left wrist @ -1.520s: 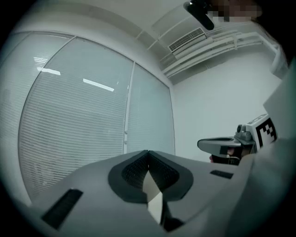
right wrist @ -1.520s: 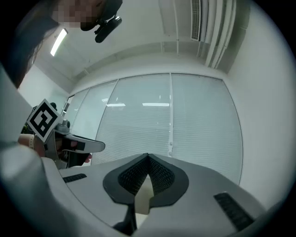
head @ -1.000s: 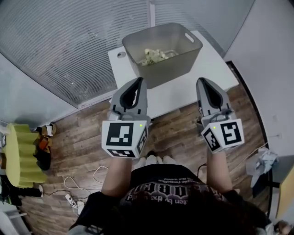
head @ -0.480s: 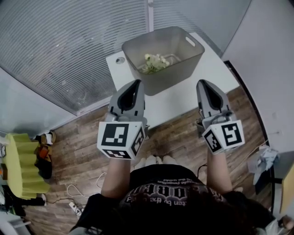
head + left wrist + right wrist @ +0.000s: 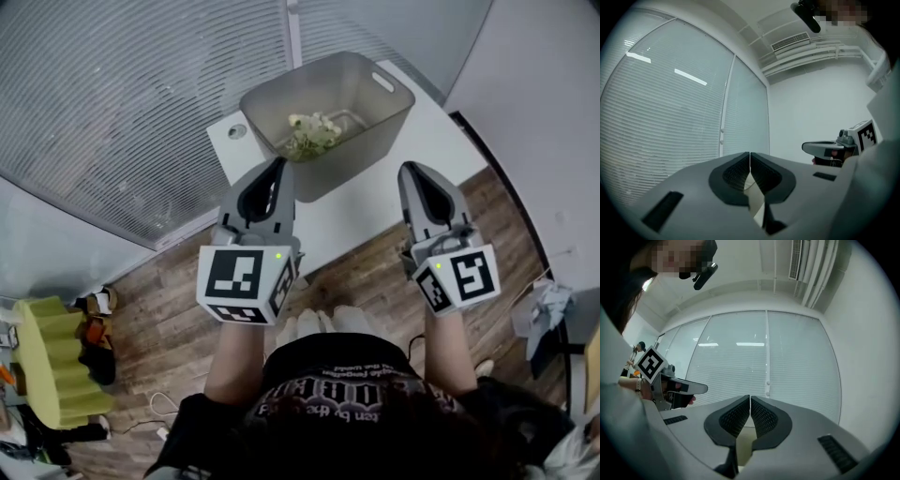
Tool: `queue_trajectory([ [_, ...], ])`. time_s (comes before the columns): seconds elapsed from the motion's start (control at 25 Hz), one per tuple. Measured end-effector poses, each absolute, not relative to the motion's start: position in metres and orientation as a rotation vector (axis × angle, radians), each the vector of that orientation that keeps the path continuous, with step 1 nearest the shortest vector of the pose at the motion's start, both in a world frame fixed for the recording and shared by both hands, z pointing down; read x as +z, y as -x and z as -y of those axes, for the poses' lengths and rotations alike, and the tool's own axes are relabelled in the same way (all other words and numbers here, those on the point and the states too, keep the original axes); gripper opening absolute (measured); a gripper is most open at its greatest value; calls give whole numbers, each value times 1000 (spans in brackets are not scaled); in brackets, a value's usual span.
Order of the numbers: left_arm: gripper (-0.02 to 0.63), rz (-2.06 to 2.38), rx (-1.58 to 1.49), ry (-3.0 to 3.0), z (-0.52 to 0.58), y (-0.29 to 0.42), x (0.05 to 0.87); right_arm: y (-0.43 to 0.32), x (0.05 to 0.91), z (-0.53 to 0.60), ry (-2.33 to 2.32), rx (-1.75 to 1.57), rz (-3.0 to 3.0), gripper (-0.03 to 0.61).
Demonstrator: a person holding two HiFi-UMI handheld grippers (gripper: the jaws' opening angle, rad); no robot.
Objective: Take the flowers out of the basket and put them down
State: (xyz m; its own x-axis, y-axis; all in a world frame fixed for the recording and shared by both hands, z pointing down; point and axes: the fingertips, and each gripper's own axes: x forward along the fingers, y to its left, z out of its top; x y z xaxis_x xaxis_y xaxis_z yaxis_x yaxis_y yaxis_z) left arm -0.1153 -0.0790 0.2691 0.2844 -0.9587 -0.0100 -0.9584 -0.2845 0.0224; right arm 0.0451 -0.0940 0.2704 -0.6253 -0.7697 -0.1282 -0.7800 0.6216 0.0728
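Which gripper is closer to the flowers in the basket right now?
Left. The left gripper points at the near wall of the basket, just short of the flowers; the right gripper is farther off to their right, over the table.

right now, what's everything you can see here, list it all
basket: one, grey, on the table, window side
flowers: one bunch, white and green, inside the basket
table: one, white, ahead of the person
blinds: pale grey, over the glass wall behind the table
floor: brown wood planks, below
ridged object: one, yellow-green, on the floor, far left
cables: white, on the floor, lower left
left gripper: one, grey, shut, empty, short of the basket
right gripper: one, grey, shut, empty, over the table's near edge
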Motion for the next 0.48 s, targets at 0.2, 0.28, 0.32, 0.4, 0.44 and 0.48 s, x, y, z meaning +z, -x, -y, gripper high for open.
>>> queue_trajectory([
  [0.2, 5, 1855, -36, -2536, 97, 114, 257, -46, 268, 104, 1328, 212, -2758, 29],
  [0.28, 5, 1856, -51, -2537, 107, 112, 253, -46, 270, 111, 1317, 239, -2773, 29],
  [0.32, 5, 1860, -52, -2537, 113, 111, 251, -47, 272, 116, 1313, 244, -2778, 29],
  [0.4, 5, 1868, -46, -2537, 124, 108, 251, -49, 275, 128, 1302, 236, -2783, 29],
  [0.44, 5, 1869, -45, -2535, 129, 107, 251, -50, 275, 134, 1295, 232, -2784, 29],
  [0.48, 5, 1868, -46, -2533, 135, 106, 251, -51, 275, 141, 1291, 231, -2785, 29],
])
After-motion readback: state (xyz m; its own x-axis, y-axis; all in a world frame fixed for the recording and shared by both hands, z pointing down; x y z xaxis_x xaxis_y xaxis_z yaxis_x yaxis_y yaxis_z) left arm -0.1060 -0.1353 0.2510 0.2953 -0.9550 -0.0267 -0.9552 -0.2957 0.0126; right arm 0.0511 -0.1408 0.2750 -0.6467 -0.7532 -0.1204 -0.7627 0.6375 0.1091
